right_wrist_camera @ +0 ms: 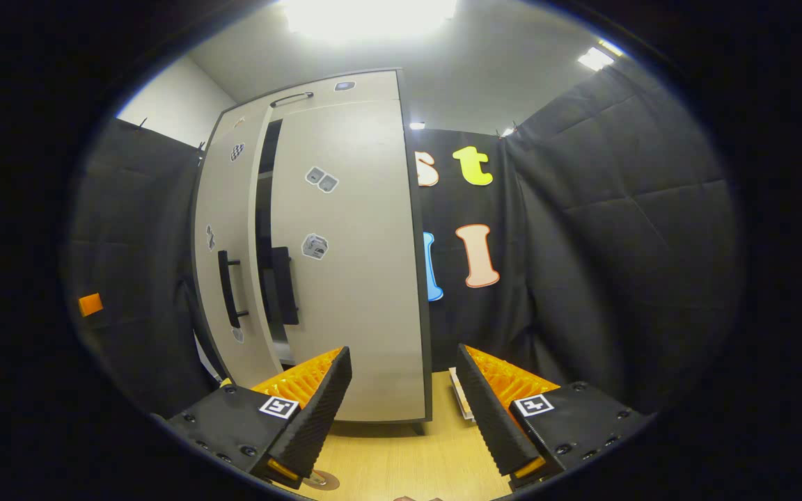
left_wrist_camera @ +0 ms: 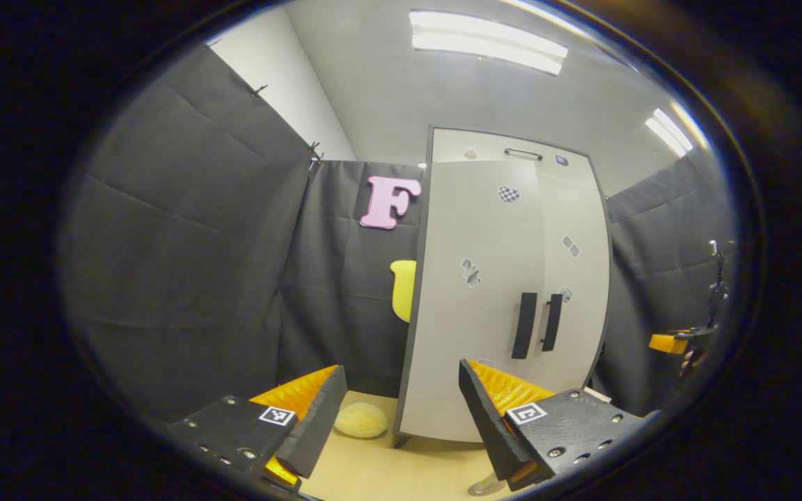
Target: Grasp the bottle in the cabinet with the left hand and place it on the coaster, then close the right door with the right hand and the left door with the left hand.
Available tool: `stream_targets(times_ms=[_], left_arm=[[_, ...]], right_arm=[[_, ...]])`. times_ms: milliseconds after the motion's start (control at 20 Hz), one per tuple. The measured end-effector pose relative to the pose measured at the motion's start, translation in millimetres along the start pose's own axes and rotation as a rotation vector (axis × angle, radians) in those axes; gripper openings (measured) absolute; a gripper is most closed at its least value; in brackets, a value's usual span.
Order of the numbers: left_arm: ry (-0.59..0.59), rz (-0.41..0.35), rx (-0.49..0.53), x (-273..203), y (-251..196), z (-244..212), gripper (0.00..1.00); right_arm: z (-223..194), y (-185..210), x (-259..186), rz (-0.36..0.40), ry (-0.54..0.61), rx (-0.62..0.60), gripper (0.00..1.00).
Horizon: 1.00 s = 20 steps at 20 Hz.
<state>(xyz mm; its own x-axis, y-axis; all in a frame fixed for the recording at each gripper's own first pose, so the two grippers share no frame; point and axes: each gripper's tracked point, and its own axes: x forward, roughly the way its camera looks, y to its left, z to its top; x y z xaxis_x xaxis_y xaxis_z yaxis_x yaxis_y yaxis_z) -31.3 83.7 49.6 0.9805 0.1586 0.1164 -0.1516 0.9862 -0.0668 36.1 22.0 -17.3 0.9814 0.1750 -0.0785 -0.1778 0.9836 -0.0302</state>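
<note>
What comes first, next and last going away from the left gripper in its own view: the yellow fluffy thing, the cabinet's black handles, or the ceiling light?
1. Yellow fluffy thing: on the tabletop between the left gripper fingers, slightly left.
2. Black handles: on the cabinet doors, to the right.
3. Ceiling light: overhead, far above.
</note>
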Motion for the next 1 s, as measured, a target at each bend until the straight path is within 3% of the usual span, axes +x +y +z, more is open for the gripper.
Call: stream_targets(times_ms=[650,1000], left_arm=[[-0.019,-0.042,-0.042,8.5,-7.4,3.8,0.94],[0.021,-0.031,0.033,8.4,-10.2,-6.7,0.94]], right_arm=[[19.9,-39.8,-23.1,-0.117,-0.051,-0.031,0.96],[24.4,-38.5,-19.5,-0.106,-0.061,-0.007,0.96]])
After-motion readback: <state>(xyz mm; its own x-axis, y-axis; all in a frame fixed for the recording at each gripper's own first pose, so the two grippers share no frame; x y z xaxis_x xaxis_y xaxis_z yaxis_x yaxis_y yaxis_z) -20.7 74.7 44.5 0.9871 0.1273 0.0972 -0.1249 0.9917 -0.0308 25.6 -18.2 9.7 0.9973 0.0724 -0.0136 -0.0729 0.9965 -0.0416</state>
